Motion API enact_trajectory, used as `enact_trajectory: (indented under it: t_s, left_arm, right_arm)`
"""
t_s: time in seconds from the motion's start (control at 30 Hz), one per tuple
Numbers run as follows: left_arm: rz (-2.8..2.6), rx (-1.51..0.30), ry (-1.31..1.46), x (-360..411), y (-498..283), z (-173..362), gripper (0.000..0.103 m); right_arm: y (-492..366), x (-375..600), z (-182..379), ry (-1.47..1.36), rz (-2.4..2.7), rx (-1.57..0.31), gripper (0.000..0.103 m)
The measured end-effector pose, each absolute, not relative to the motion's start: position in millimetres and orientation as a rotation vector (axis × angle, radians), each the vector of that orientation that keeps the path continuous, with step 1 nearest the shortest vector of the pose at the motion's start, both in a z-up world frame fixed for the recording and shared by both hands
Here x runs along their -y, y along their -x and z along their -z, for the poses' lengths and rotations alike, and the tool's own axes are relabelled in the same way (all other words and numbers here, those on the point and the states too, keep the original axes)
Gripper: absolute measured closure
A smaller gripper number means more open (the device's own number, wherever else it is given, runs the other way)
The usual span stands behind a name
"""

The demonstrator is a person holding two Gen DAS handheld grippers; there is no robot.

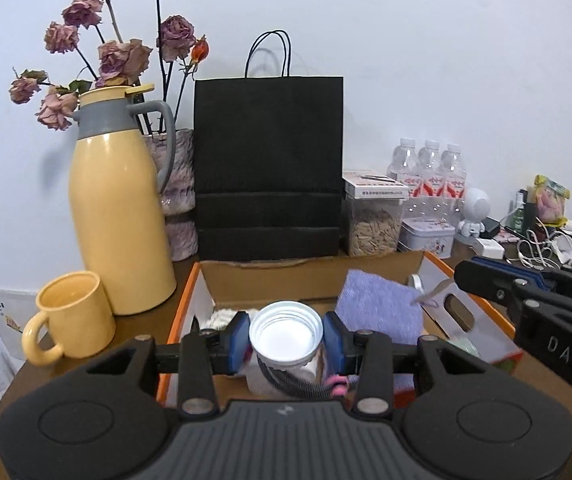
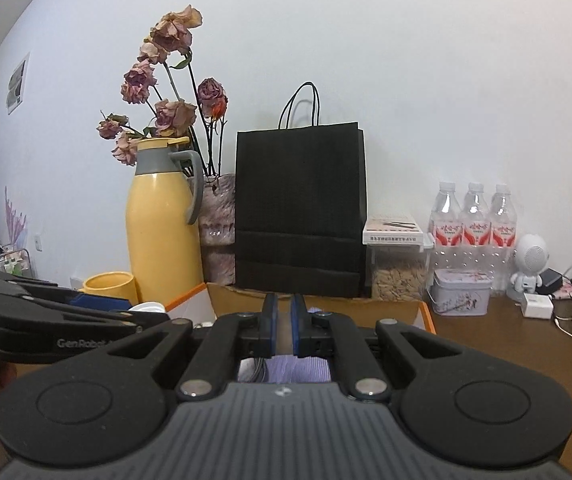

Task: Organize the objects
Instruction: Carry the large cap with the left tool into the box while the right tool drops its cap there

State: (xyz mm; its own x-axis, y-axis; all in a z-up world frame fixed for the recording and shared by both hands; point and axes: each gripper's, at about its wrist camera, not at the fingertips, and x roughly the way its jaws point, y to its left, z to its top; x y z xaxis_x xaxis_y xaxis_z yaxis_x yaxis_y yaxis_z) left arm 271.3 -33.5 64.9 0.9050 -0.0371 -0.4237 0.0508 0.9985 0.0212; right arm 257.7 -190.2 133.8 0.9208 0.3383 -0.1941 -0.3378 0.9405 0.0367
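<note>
An open cardboard box with orange edges (image 1: 430,270) sits on the brown counter (image 1: 546,364). Inside it lie a folded lilac ribbed cloth (image 1: 378,306), a whitish lumpy item in the far left corner that is too hidden to name, and something pale green at the right edge.

The left gripper (image 1: 286,338) has its jaws part-way open and pressed on a small clear bottle with a white threaded neck (image 1: 286,330), open mouth facing the camera, held above the box; a dark braided cord with a pink tip hangs beneath it. The right gripper (image 2: 284,320) has its blue-padded jaws closed together with nothing visible between them, poised over the lilac cloth.

Behind the box stand a black paper bag with cord handles (image 1: 268,168), a clear lidded canister of pale seeds (image 1: 374,226) with a small white carton on top, a floral tin (image 1: 428,236) and three plastic water bottles with red labels (image 1: 430,174). A tall yellow jug with a grey collar (image 1: 115,216) stands left, before a mottled vase of dried pink roses (image 1: 119,58).

Only the left wrist view shows the held bottle fully, the box's interior and the whole yellow mug (image 1: 71,316). The right wrist view shows just the bottle's white rim past the left gripper's body, plus a side room at far left.
</note>
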Motion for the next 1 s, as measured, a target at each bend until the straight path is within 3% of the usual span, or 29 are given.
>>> enact_trajectory:
  t_s: [0.03,0.43,0.9,0.93,1.0]
  left_arm:
    - [0.04,-0.438,-0.031,33.7,-278.7,-64.3,0.064]
    - [0.007,-0.449,-0.011,25.5,-346.0,-53.9,0.064]
    - [0.0,-0.467,-0.068,29.4,-364.0,-38.4,0.064]
    - [-0.009,-0.46,-0.072,29.5,-363.5,-37.7,0.058]
    - [-0.036,-0.453,-0.085,29.4,-363.5,-37.0,0.027]
  right_arm:
    - [-262.1,189.4,-133.2,-0.003,-0.347,-0.198,0.096]
    - [-325.5,189.6,-123.3,-0.014,-0.349,-0.208,0.096]
    - [-356.8,189.3,-108.0,-0.003,-0.363,-0.298,0.095]
    - [-358.5,189.2,-106.7,-0.002,-0.363,-0.311,0.095]
    - [-361.2,189.0,-103.0,-0.005,-0.354,-0.346,0.09]
